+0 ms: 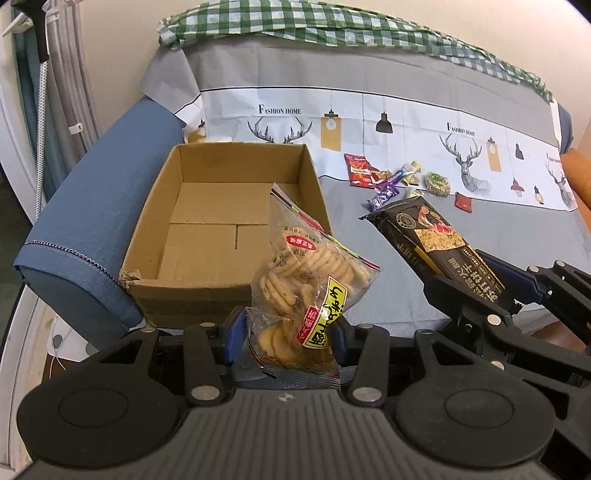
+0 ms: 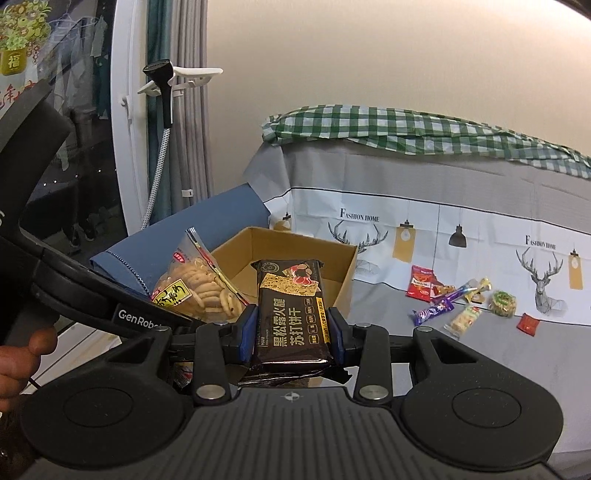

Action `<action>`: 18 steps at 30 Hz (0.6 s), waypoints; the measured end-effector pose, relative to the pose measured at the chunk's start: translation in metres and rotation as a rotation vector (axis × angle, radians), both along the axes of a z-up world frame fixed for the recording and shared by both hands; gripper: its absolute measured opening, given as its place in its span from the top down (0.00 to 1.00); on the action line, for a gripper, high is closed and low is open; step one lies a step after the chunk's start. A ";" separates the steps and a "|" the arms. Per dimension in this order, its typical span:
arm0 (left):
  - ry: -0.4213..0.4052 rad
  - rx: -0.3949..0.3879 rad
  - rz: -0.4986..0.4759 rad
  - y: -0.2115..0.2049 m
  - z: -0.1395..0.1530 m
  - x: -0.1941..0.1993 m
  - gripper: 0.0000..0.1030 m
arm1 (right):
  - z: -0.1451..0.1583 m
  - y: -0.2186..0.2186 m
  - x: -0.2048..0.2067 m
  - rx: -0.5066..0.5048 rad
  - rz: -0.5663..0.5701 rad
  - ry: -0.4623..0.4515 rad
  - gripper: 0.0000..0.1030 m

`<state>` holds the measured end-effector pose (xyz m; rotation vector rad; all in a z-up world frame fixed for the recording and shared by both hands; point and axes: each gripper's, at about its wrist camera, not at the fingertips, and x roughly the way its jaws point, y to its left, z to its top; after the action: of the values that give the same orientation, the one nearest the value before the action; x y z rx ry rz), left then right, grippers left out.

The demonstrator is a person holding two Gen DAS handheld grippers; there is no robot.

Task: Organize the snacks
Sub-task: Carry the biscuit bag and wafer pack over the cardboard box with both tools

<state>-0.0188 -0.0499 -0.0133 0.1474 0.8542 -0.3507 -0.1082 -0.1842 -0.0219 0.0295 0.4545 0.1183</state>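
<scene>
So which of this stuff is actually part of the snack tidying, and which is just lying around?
Part of the job:
- clear bag of biscuits in the left claw
- black cracker pack in the right claw
- cardboard box, nothing in it
- small loose snacks on the sofa cover

Just lying about:
- green checked cloth
- deer-print cover
- blue armrest
- curtains

The printed cloth point(image 1: 369, 122) over the sofa carries "FASHION HOME" above its antler drawings, repeated along the band. The black cracker packet point(image 2: 291, 317) reads "黑松露火腿 苏打饼干" in gold, with a small "HAM" beside it. The left tool point(image 2: 122, 314) shows "GenRobo", the rest hidden. A gold tag point(image 2: 13, 61) behind the glass bears "福". The clear biscuit bag point(image 1: 310, 273) has a yellow label with characters too bent to read.
</scene>
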 end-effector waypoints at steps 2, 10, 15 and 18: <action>-0.002 -0.003 0.004 0.001 0.000 0.000 0.50 | 0.000 0.001 -0.001 -0.006 0.008 -0.003 0.60; -0.002 -0.004 0.004 0.002 -0.001 -0.001 0.50 | 0.000 -0.003 0.000 -0.009 0.015 0.000 0.60; 0.001 -0.003 0.007 0.002 -0.001 0.001 0.50 | -0.001 -0.004 0.002 -0.008 0.019 0.006 0.60; 0.001 -0.002 0.010 0.001 0.000 0.002 0.50 | -0.002 -0.004 0.003 -0.006 0.023 0.012 0.60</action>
<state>-0.0172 -0.0493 -0.0137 0.1409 0.8551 -0.3418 -0.1051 -0.1883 -0.0235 0.0194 0.4669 0.1392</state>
